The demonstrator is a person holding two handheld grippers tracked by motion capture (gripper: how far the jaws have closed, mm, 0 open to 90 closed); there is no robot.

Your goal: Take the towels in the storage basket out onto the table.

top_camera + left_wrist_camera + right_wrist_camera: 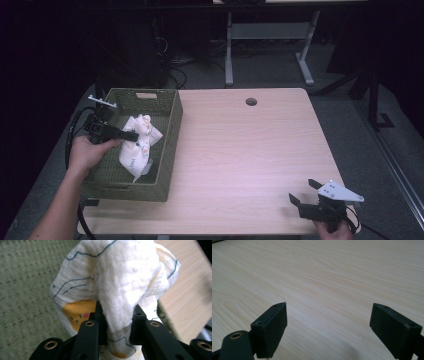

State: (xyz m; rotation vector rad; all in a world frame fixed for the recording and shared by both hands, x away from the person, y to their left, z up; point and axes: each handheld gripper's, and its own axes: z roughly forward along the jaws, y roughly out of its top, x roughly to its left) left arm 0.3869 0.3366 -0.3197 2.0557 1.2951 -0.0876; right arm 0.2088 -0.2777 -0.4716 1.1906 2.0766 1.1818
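A white cloth [138, 145] with blue lines and orange patches lies bunched inside the olive green basket [170, 150] at the table's left. My left gripper [134, 136] reaches into the basket from the left and is shut on a fold of that cloth [120, 290], which bulges up between the two black jaws. My right gripper [305, 192] rests near the front right edge of the table, open, with bare wood [324, 290] between its jaws.
The light wood table [250, 150] has a round cable hole [251, 101] near its far edge. Behind it, on a dark floor, stand the legs of another desk [229, 55] and some cables.
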